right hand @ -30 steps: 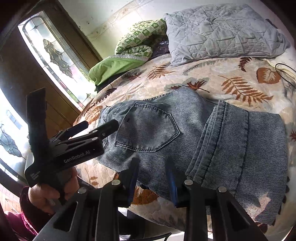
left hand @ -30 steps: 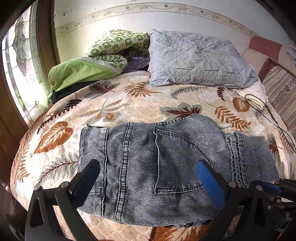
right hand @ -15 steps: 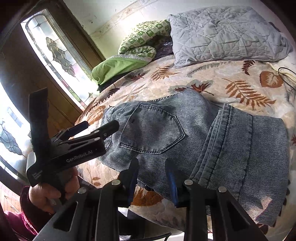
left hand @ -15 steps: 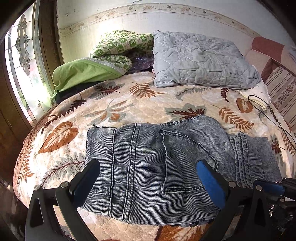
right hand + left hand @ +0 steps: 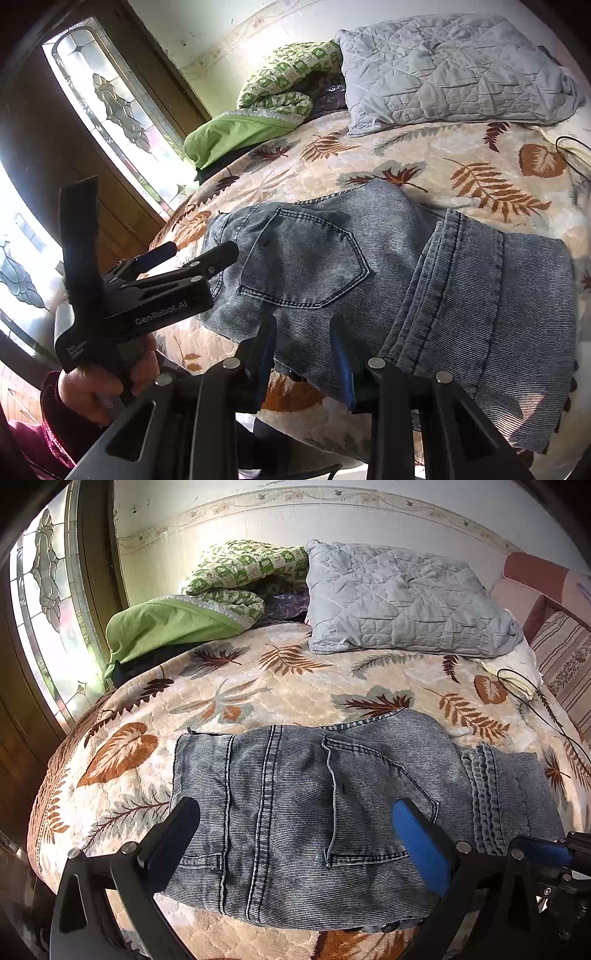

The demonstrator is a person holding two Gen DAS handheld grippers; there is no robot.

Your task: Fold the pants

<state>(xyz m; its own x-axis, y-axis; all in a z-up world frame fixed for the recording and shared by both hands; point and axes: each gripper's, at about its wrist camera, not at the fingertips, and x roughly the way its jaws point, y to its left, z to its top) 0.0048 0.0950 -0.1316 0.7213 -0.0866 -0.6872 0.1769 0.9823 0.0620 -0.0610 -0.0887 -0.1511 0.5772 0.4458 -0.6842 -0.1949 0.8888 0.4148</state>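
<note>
Pants (image 5: 314,812), one grey denim pair, lie folded on the near part of the bed (image 5: 258,686), back pocket up, legs doubled over at the right. Two tools hover above the near edge: the left tool (image 5: 295,834) spread wide and empty, the right tool (image 5: 303,350) narrowly parted, gripping nothing. One grey pillow (image 5: 402,602) and one green blanket (image 5: 192,609) sit by the wall.

A grey quilted pillow (image 5: 402,602) lay at the head of the leaf-patterned bedspread (image 5: 258,686), beside a green blanket (image 5: 177,624). A stained-glass window (image 5: 118,107) stood left.
</note>
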